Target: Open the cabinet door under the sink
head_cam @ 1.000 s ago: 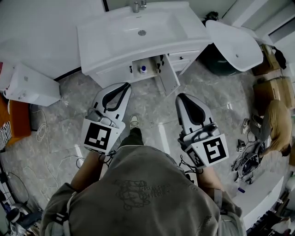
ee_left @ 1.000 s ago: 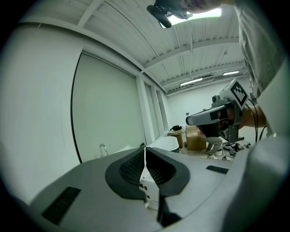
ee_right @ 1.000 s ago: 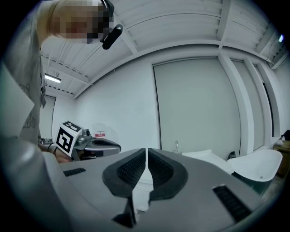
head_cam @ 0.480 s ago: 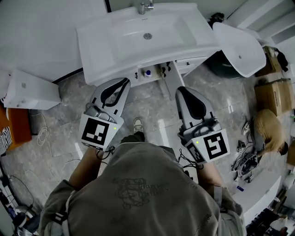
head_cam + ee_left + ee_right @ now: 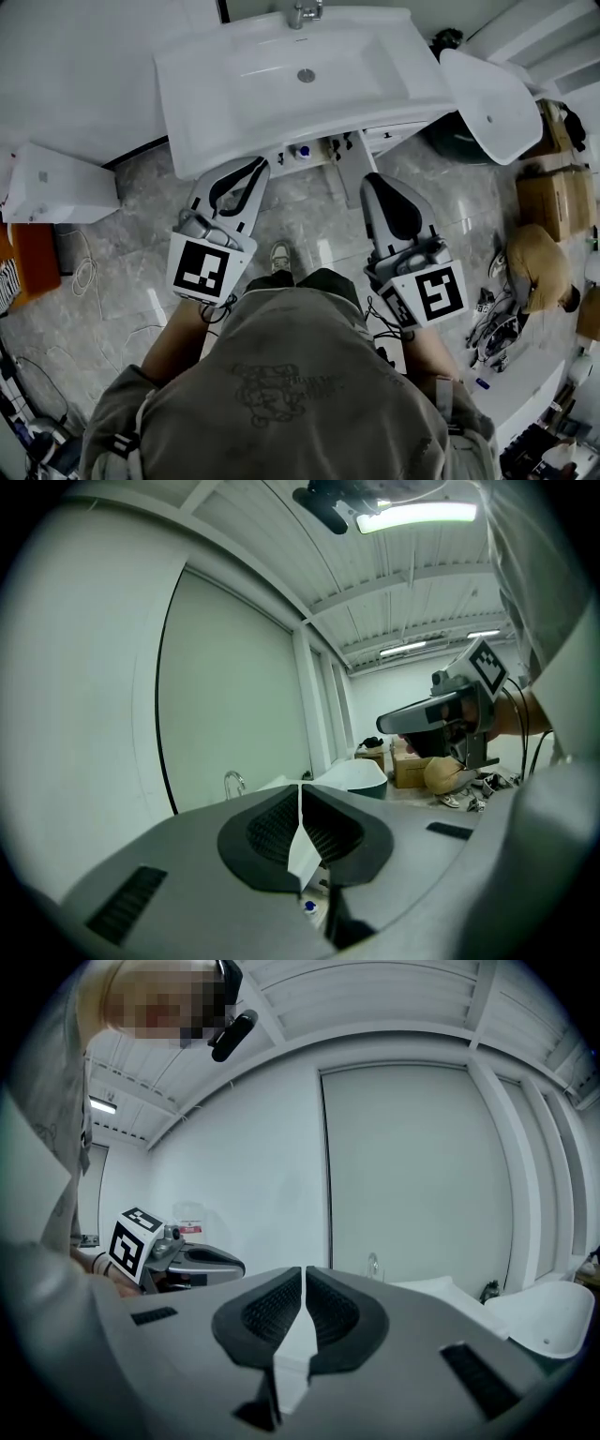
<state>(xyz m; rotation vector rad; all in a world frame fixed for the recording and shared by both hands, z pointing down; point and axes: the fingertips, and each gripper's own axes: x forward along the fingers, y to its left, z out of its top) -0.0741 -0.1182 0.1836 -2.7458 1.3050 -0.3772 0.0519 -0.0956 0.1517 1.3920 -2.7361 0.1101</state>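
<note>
The white sink (image 5: 234, 89) with its faucet (image 5: 302, 13) sits on a white vanity at the top of the head view. Under it the cabinet door (image 5: 351, 173) stands swung out towards me, and a blue-capped bottle (image 5: 302, 150) shows inside. My left gripper (image 5: 251, 167) is shut and empty, its tips just before the vanity front, left of the opening. My right gripper (image 5: 372, 180) is also shut and empty, close to the open door's outer edge. The left gripper view shows closed jaws (image 5: 300, 791) and the right gripper (image 5: 441, 719). The right gripper view shows closed jaws (image 5: 304, 1274).
A white box (image 5: 47, 183) lies on the floor at the left. A loose white basin (image 5: 492, 89) leans at the right, with cardboard boxes (image 5: 548, 192) behind it. Another person (image 5: 534, 267) crouches at the right among shoes and cables. My own foot (image 5: 278, 255) is between the grippers.
Both grippers and I have moved forward towards the vanity, so its front edge now lies right at the gripper tips. Both stay shut.
</note>
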